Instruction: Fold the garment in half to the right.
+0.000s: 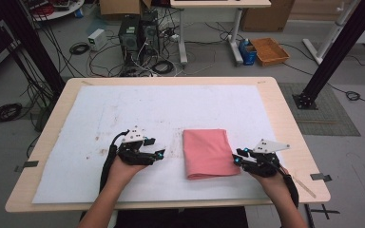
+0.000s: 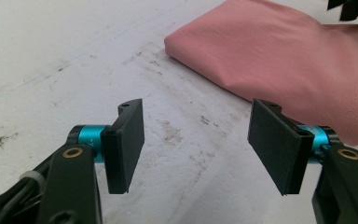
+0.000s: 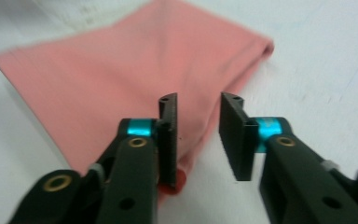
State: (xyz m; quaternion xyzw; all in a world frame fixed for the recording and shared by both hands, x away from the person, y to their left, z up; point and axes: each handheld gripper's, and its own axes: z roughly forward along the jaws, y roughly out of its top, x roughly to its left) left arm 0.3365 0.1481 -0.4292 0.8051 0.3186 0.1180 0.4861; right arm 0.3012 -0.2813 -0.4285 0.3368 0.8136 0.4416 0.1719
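Note:
A folded pink cloth [image 1: 209, 153] lies on the white sheet [image 1: 123, 109] that covers the wooden table, a little right of the middle. My left gripper [image 1: 160, 153] rests on the sheet to the cloth's left, pointing at it. In the left gripper view its jaws [image 2: 196, 144] stand wide open over bare sheet, with the cloth [image 2: 284, 51] a short way ahead. My right gripper [image 1: 237, 159] sits at the cloth's near right corner. In the right gripper view its jaws [image 3: 198, 135] stand apart by a narrow gap, just above the cloth's edge [image 3: 121, 70], with nothing pinched.
The table's bare wooden rim [image 1: 285, 123] runs around the sheet. Beyond the far edge, on the floor, stand computer towers [image 1: 138, 33] amid tangled cables, and an orange tray [image 1: 270, 50]. Black frame posts [image 1: 323, 66] rise at both sides.

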